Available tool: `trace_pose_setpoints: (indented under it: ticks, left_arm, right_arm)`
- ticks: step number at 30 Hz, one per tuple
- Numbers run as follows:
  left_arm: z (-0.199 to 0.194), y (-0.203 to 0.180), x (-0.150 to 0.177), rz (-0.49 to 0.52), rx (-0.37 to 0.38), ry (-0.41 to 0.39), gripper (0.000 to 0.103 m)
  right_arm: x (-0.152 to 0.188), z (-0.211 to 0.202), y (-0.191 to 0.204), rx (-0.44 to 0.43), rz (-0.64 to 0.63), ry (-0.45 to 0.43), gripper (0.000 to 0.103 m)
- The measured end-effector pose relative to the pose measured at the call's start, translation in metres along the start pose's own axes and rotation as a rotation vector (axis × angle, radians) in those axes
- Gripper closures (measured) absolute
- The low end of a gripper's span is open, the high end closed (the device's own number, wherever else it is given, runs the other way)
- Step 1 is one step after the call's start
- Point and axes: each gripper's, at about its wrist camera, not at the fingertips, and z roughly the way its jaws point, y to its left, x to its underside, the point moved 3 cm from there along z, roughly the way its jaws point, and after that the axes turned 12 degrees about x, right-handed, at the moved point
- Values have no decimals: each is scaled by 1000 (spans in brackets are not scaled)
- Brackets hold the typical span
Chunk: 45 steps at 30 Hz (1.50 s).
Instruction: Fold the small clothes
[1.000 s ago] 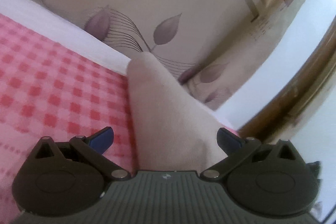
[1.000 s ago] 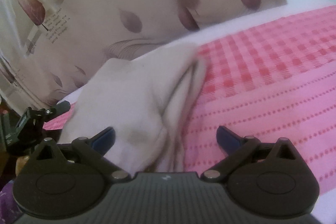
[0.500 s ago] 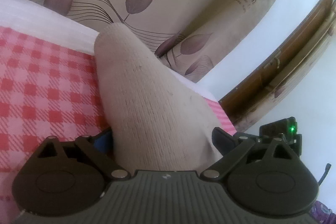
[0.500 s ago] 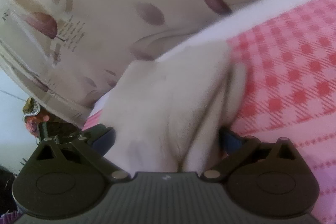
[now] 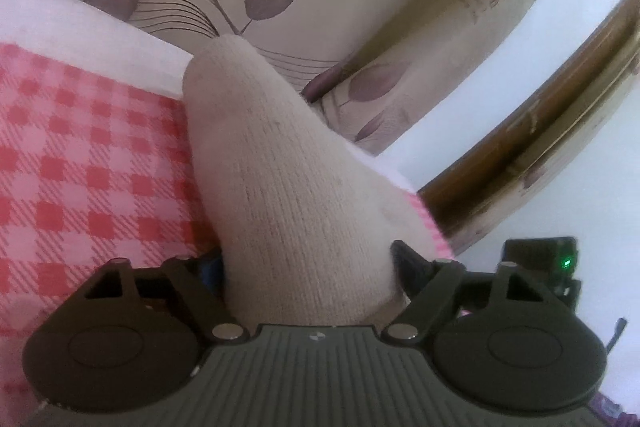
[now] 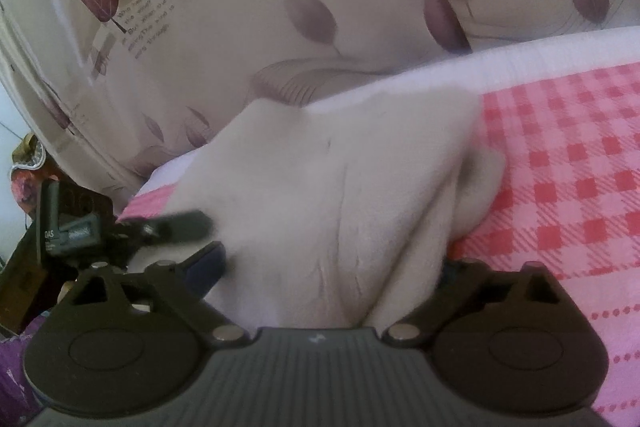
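Left claw [image 5: 308,263]: the cream knitted sock [image 5: 280,187] passes straight between its fingers. The cloth fills the gap, and both blue pads are largely buried in it, so the claw looks closed on the sock. From the grip the sock runs forward and tapers to a rounded end above the far edge of the bed. Ribbed knit is plain to see.

Right claw [image 6: 328,267]: the same pale sock [image 6: 340,187] bunches between its fingers. The right-hand finger is hidden under a fold of cloth; the left-hand blue pad [image 6: 208,263] shows beside the fabric, touching its edge. The gap is fairly wide and packed with cloth, but I cannot tell whether the fingers actually press on it. Here the sock spreads broad and folded, with a loose flap drooping toward the bedspread.

Under both lies a pink-and-red checked bedspread [image 5: 80,167], with a white band along its far edge. Behind hangs a beige curtain [image 6: 240,27] printed with mauve leaves and some small lettering. In the right wrist view, the other gripper's black body [image 6: 76,227] is at the lower left, just beside the sock's edge. A wooden frame [image 5: 540,147] runs along the right in the left wrist view.
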Motion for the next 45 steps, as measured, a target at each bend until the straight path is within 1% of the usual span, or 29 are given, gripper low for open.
trace_pose_setpoints:
  ticks: [4, 8, 9, 10, 11, 13, 14, 16, 20, 24, 31, 45]
  left_arm:
    - [7, -7, 2, 55, -47, 28, 23]
    - [9, -13, 3, 106, -104, 39, 36]
    - [10, -15, 4, 120, -117, 42, 36]
    - [11, -16, 5, 131, -127, 43, 37]
    - [12, -17, 6, 141, -138, 43, 38]
    - [12, -20, 8, 165, -157, 39, 38]
    - [13, -21, 8, 174, -163, 37, 38]
    - [13, -23, 10, 189, -176, 32, 38]
    - [15, -27, 12, 229, -211, 27, 36]
    - [16, -27, 12, 233, -215, 26, 35]
    - [16, -29, 12, 244, -228, 28, 32]
    - [19, -29, 12, 257, -234, 30, 32]
  right_arm:
    - [-1, -1, -10, -38, 47, 1, 8]
    - [-1, 0, -12, -46, 63, 3, 9]
    - [0, -1, -10, -35, 52, 1, 12]
    - [0, -1, -7, -10, 34, -1, 29]
    - [1, -1, -4, 24, 17, -6, 41]
    - [2, -3, 4, 64, -20, -42, 44]
    - [4, -4, 11, 97, -63, -62, 45]
    - [8, -5, 19, 125, -112, -79, 45]
    - [9, -5, 17, 129, -114, -83, 45]
    - [10, -4, 15, 125, -98, -82, 44]
    - [12, -3, 20, 153, -123, -102, 43]
    - [13, -3, 22, 159, -127, -110, 43]
